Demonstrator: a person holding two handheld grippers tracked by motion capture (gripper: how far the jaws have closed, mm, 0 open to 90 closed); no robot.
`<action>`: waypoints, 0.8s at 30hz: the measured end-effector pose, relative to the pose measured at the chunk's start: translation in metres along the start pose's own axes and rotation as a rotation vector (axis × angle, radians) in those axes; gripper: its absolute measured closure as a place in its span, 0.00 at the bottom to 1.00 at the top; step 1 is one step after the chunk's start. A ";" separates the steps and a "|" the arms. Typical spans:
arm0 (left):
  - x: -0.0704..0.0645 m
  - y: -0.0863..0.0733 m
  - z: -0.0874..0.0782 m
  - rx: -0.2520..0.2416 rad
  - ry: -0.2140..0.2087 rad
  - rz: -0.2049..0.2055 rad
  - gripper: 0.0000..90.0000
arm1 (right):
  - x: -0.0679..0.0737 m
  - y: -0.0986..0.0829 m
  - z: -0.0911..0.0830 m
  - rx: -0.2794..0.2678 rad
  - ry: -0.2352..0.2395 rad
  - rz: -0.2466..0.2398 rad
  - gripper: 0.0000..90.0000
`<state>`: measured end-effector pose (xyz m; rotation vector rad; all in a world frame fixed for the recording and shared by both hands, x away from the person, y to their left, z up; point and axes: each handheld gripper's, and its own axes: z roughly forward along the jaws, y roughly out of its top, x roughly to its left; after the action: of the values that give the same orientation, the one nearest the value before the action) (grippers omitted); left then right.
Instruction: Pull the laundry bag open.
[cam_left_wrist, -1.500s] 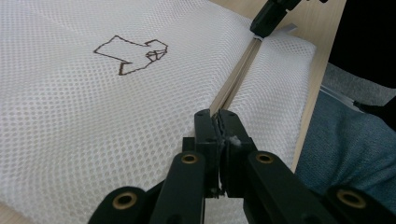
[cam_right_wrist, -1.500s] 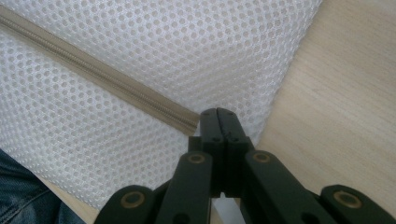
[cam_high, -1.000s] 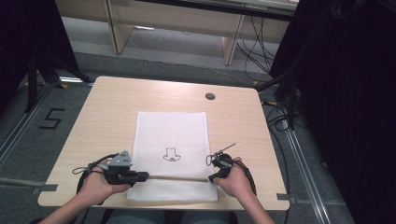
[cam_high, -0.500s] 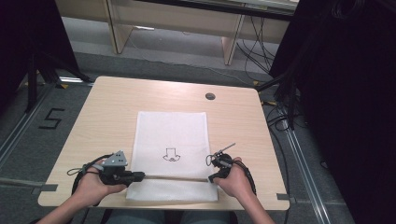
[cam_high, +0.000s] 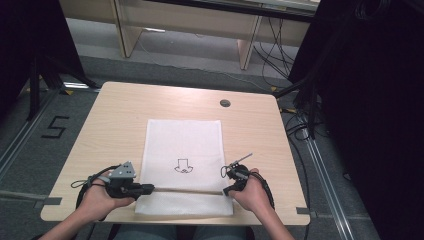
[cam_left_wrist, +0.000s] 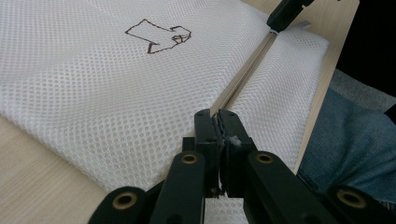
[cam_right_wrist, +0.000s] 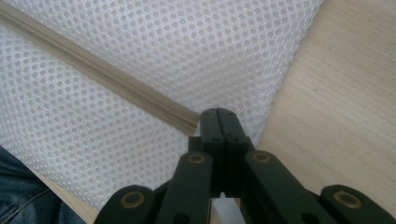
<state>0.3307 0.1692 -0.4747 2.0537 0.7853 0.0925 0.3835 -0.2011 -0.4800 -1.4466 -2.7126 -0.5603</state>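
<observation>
High view: white mesh laundry bag (cam_high: 183, 162) lies flat mid-surface (cam_high: 120, 115), beige zipper (cam_high: 187, 190) across its near end. Left hand-held gripper (cam_left_wrist: 217, 122) is clamped on the zipper's left end, likely the slider; right hand-held gripper (cam_right_wrist: 218, 116) is pinched shut on the bag's other zipper end. Looks like the unzip step: next, anchor right, draw left straight along the track. Mesh is soft, perforated, snag-prone.
</observation>
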 end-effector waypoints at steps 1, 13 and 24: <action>0.000 -0.001 -0.002 -0.001 0.005 -0.010 0.97 | 0.000 0.000 0.000 0.004 -0.001 0.006 1.00; 0.004 -0.005 -0.008 -0.009 0.014 -0.010 0.97 | 0.001 0.000 0.000 0.004 0.002 0.011 1.00; 0.008 -0.011 -0.016 -0.006 0.042 -0.050 0.97 | -0.001 0.000 0.000 0.008 0.011 0.001 1.00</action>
<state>0.3262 0.1899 -0.4763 2.0313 0.8605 0.1096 0.3841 -0.2016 -0.4797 -1.4391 -2.7025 -0.5544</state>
